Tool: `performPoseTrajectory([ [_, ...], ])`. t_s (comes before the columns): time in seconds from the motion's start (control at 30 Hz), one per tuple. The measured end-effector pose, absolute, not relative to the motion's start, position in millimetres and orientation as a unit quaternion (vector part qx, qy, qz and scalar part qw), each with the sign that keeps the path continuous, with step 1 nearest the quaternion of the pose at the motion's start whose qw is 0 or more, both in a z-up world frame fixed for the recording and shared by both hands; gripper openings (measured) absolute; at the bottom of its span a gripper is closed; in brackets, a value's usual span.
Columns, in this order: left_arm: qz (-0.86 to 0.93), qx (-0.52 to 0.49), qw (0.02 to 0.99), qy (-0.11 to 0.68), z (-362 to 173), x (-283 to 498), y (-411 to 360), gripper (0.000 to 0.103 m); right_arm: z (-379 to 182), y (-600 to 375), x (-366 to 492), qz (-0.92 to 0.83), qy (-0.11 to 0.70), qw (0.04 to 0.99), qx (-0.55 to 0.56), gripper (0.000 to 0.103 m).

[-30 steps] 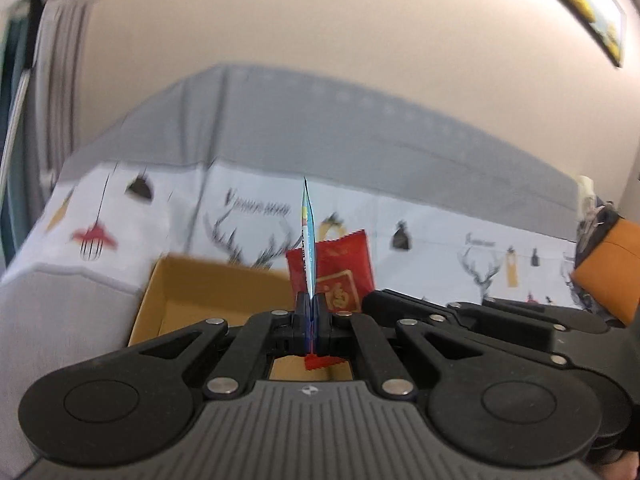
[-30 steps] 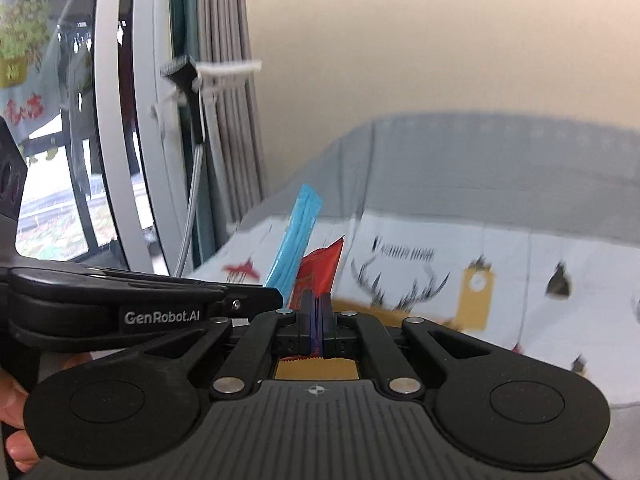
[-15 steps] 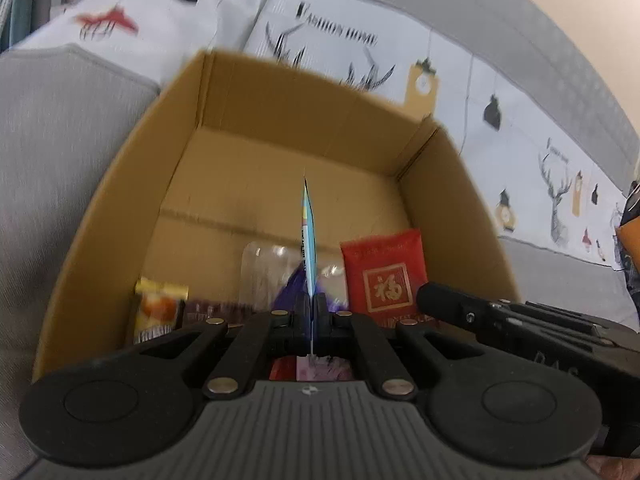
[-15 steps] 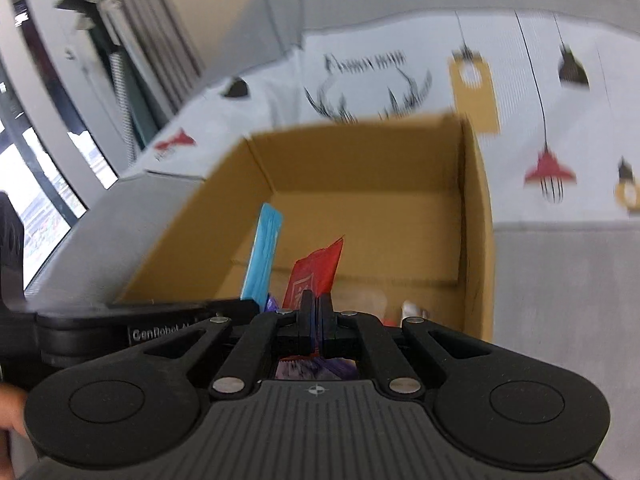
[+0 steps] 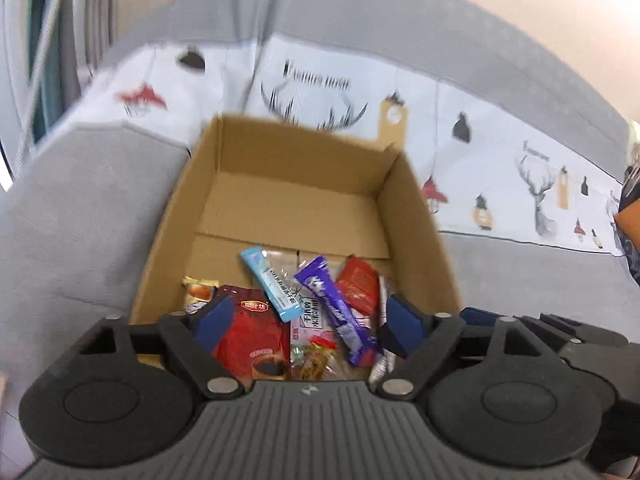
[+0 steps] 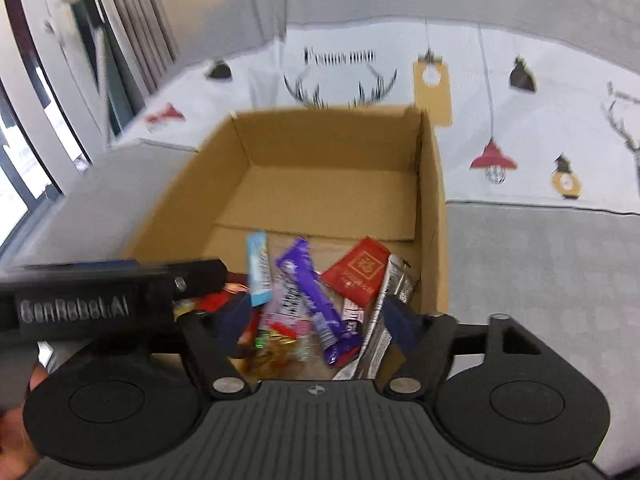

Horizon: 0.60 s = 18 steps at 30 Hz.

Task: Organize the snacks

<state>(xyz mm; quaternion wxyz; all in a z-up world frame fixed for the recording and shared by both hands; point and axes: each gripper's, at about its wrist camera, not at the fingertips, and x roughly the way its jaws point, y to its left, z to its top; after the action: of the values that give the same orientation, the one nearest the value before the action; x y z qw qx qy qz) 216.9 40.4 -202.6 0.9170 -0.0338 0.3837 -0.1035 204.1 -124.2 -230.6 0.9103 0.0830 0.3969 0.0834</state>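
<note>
An open cardboard box [image 5: 416, 216] [image 6: 434, 184] sits on a grey sofa and holds several snack packets at its near end. A light blue stick packet [image 5: 272, 284] [image 6: 258, 268] lies on top, beside a purple bar [image 5: 336, 312] [image 6: 316, 300] and a red packet with a gold emblem [image 5: 358, 290] [image 6: 358, 270]. A large red pouch [image 5: 250, 334] lies at the left. My left gripper [image 5: 310, 326] is open and empty over the box's near end. My right gripper [image 6: 314, 326] is open and empty over the same spot, close beside the left one.
A white printed cover with deer and lamp drawings [image 5: 500, 168] [image 6: 520, 120] drapes the sofa back behind the box. Grey seat cushion [image 5: 80, 216] [image 6: 540, 264] lies on both sides. A window frame and curtain [image 6: 60, 60] stand at the left.
Both grippers opened. The blue stick packet left the left gripper and the red packet left the right gripper; both now lie in the box. The views pulled back a little.
</note>
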Motion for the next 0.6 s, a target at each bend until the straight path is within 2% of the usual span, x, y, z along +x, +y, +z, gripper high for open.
performPoseTrajectory([
  [0.07,-0.096,-0.031,0.923,0.371,-181.2,193.7,37.6,0.103,-209.0,-122.0,184.4,0.083,0.385,0.916,0.081,0.081],
  [0.3,-0.077,0.002,0.936,0.343,-105.3,119.4,15.7,0.103,-136.8,-125.9,115.8,0.041,0.348,0.934,0.077,0.102],
  [0.6,-0.04,0.04,0.945,0.322,-29.3,28.9,-9.0,0.103,-59.5,-139.4,36.0,0.033,0.339,0.937,0.083,0.102],
])
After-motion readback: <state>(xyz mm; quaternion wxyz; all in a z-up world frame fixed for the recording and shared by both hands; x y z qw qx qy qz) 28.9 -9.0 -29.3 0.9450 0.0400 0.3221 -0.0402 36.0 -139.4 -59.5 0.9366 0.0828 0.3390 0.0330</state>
